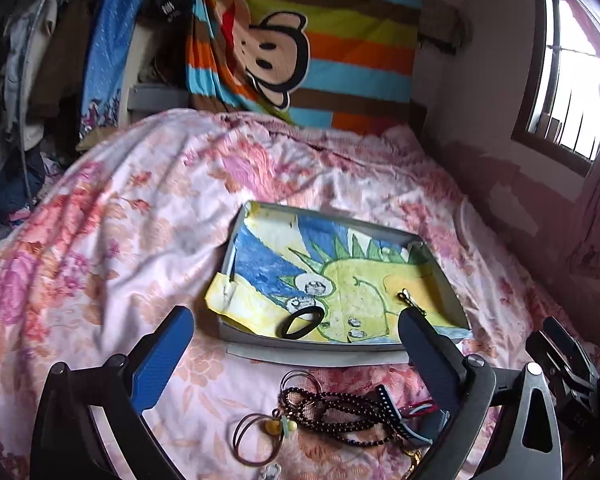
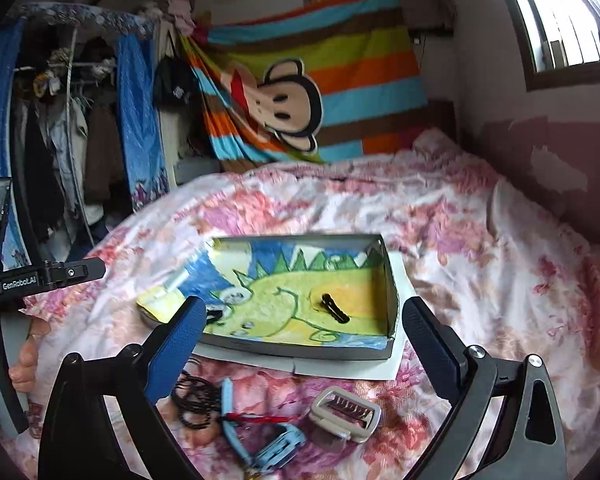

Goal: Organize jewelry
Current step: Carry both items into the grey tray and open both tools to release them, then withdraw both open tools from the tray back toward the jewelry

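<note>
A shallow grey tray [image 1: 444, 258] [image 2: 392, 292] lined with a dinosaur drawing lies on the bed. In it are a black hair tie [image 1: 302, 322] and a dark hair clip [image 1: 413, 300] [image 2: 335, 309]. On the bedspread in front lie a dark bead necklace [image 1: 336, 412] [image 2: 194, 402], thin brown rings [image 1: 256, 438], a blue watch strap [image 2: 260, 440] and a grey hair comb clip [image 2: 346, 414]. My left gripper [image 1: 296, 348] is open and empty above the necklace. My right gripper [image 2: 304, 338] is open and empty above the watch strap and comb clip.
The floral bedspread [image 1: 100, 240] covers the whole bed. A striped monkey blanket [image 1: 300, 40] hangs at the head. Hanging clothes [image 2: 60, 140] are on the left, a wall with a window [image 1: 564, 72] on the right. White paper [image 2: 392, 364] lies under the tray.
</note>
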`<control>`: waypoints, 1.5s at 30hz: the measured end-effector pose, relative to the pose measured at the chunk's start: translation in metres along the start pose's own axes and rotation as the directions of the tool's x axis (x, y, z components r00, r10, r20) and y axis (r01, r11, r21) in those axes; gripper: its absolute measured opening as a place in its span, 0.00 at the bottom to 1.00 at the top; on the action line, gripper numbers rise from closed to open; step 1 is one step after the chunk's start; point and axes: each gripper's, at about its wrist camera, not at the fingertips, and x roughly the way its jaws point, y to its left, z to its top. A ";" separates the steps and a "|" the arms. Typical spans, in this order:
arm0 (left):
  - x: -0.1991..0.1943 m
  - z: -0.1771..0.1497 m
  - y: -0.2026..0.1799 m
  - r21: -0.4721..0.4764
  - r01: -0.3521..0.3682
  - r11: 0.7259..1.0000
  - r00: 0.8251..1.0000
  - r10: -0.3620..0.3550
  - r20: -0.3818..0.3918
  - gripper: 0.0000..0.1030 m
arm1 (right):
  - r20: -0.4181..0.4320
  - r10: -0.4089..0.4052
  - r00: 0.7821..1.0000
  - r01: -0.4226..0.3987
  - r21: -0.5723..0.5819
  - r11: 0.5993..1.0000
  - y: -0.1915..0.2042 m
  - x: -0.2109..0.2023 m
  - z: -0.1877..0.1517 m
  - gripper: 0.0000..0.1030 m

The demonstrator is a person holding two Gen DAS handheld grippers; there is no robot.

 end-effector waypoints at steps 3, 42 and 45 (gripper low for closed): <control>-0.027 -0.003 0.000 0.028 -0.020 0.999 0.999 0.019 0.040 1.00 | 0.055 0.007 0.998 -0.006 -0.021 1.000 0.009 -0.028 -0.003 0.98; -0.091 -0.140 0.026 0.261 -0.184 0.948 0.980 0.198 -0.030 1.00 | -0.234 -0.003 0.972 -0.017 -0.085 0.996 0.030 -0.075 -0.107 0.98; -0.088 -0.142 0.027 0.261 -0.186 0.947 0.978 0.205 -0.046 1.00 | -0.253 -0.008 0.967 -0.015 -0.087 0.996 0.032 -0.070 -0.109 0.98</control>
